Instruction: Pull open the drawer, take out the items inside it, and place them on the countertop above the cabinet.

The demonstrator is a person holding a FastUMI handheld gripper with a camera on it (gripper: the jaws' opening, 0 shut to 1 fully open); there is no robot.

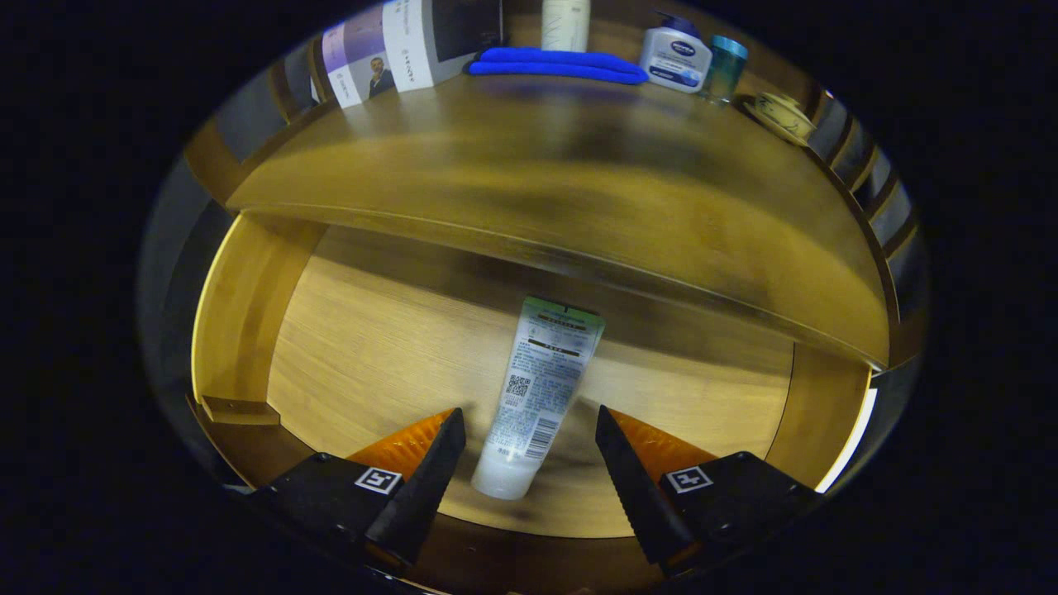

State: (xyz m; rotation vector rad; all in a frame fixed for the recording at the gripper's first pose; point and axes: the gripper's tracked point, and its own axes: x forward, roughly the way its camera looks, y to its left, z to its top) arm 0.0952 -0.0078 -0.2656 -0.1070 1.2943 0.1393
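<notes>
Fingers (529, 446) spread wide, nothing pinched; the tube (537, 397) lies flat on the floor of the open drawer (364, 347), its capped end between the fingertips, its crimped end pointing toward the cabinet.

Handling, judged: soft plastic tube, light, probably part full. Body will give under squeeze; glossy skin may slip. Best hold looks to be across the lower body just above the cap, where it is thickest and firmest. The crimped end is too thin to pinch.

Hard to make out: frame blurred, label print unreadable. The worktop's (579, 190) front edge overhangs the drawer's back, so anything there is hidden. Along the worktop's rear stand a blue cloth (558, 66) and bottles (676, 56).
</notes>
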